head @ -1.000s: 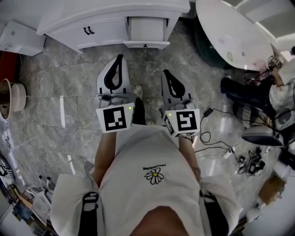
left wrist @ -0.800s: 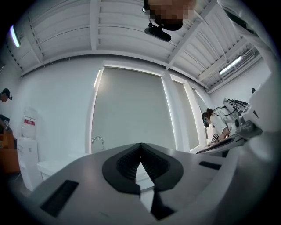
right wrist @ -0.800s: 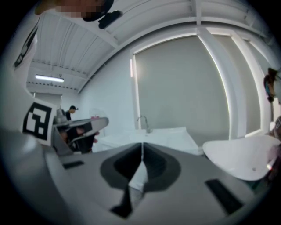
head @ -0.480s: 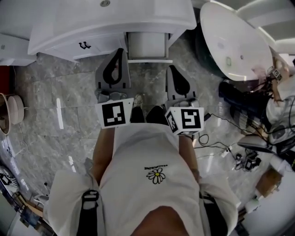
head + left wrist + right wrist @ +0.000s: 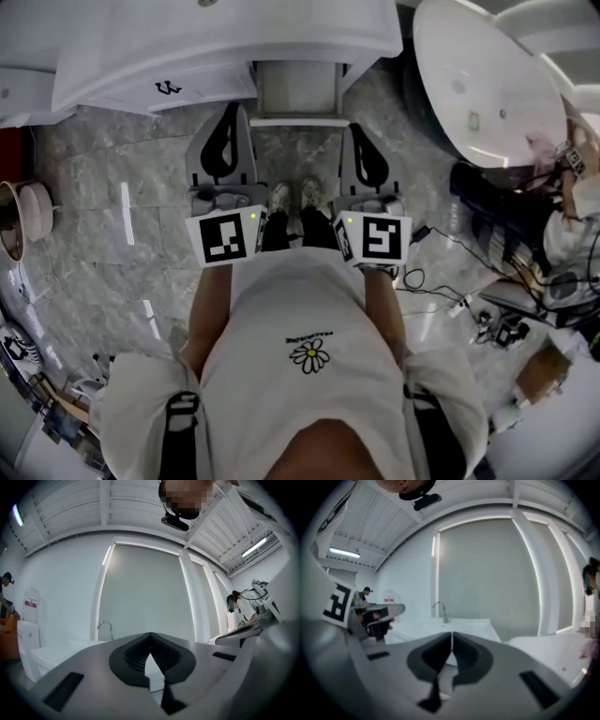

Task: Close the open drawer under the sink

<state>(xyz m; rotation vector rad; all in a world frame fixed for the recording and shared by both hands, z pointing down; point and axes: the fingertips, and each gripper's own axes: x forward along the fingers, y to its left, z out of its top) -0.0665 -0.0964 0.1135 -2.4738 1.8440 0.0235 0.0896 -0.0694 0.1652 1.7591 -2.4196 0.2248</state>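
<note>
The drawer (image 5: pixel 298 92) stands pulled out from the middle of the white sink vanity (image 5: pixel 141 52), its front edge toward the person and overhanging the floor. To its left, the vanity's closed front carries a small dark handle (image 5: pixel 167 88).

The left tongs (image 5: pixel 233 112) point at the vanity just left of the drawer's front corner. The right tongs (image 5: pixel 355 133) point at it just right of the other corner. Whether either touches the drawer cannot be told. In each gripper view the two tips are pressed together with nothing pinched between them. Each gripper's marker cube (image 5: pixel 225 238) sits close to the person's body, and the person's shoes (image 5: pixel 294 197) stand between the two grippers.

Past the tongs, a curved chrome faucet (image 5: pixel 439 611) rises from the white basin, with a tall pale grey wall panel (image 5: pixel 145 592) behind it.

The floor (image 5: pixel 103 197) is glossy grey marble-look tile that reflects the ceiling lights. A white oval bathtub (image 5: pixel 487 80) stands to the right of the vanity. Black cables (image 5: pixel 441 291) and loose gear lie on the floor near it, and another person (image 5: pixel 572 187) is beside the tub. The ceiling is white and ribbed, with strip lights (image 5: pixel 344 552).
</note>
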